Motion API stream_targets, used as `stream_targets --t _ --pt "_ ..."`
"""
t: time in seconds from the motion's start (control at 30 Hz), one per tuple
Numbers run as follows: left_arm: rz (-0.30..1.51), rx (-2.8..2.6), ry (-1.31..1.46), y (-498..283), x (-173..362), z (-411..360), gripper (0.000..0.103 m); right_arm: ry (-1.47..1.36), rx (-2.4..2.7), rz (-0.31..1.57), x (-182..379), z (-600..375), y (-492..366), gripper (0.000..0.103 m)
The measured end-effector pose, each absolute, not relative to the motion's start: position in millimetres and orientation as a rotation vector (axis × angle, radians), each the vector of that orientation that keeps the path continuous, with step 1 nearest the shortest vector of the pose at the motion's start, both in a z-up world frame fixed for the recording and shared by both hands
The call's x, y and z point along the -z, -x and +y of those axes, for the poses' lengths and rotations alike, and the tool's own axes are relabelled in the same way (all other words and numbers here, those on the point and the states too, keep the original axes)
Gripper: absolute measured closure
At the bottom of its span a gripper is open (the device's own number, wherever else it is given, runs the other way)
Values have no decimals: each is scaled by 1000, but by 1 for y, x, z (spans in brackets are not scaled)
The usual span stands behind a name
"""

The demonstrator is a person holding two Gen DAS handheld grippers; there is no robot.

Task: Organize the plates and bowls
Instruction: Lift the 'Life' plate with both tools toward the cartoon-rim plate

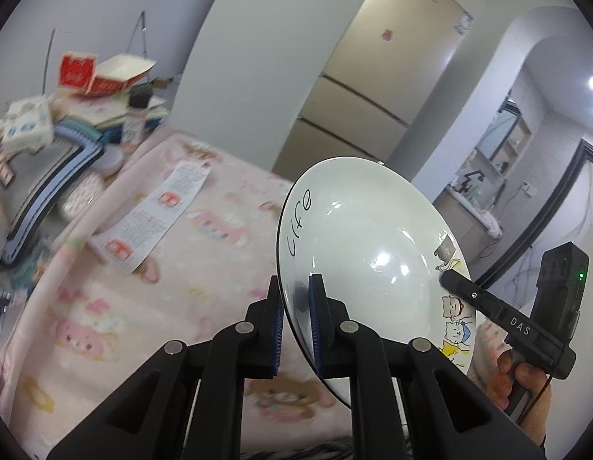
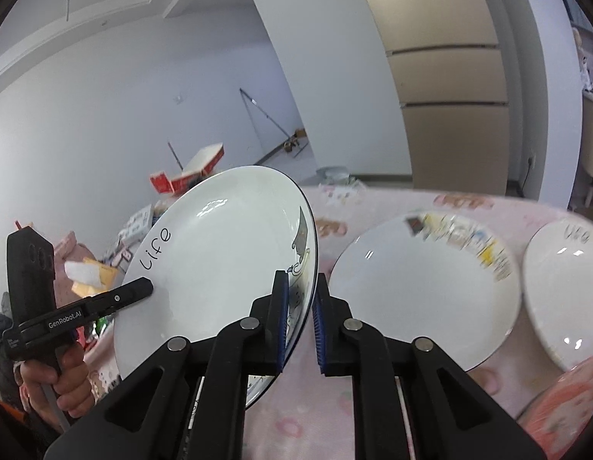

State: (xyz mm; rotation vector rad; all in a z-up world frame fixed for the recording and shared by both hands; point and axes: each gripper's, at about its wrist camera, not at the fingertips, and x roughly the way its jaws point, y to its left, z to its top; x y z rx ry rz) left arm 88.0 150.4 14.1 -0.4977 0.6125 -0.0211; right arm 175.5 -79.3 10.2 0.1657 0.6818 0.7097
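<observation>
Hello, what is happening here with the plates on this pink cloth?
A person holds one white plate marked "Life" with both handheld grippers. The left gripper and the right gripper pinch opposite edges of its rim, and the plate is tilted above the pink tablecloth. Two more plates lie on the cloth to the right.

The tabletop (image 1: 189, 268) is covered with a pink cloth (image 2: 373, 207) that has cartoon prints. On the cloth lie a long printed paper strip (image 1: 158, 214) and two white plates (image 2: 423, 291) (image 2: 564, 287), just beside each other. Boxes (image 1: 105, 73) are piled at the far end.
</observation>
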Motion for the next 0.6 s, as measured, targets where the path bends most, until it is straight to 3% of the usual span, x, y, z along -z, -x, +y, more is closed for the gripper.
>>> stream_targets --t 0.33,0.6 --pt "585 110 443 -132 -57 98 89 -164 -647 601 -59 -135 -197 92" --pt "631 167 438 -178 -59 65 89 -163 -620 665 -57 -168 -228 92"
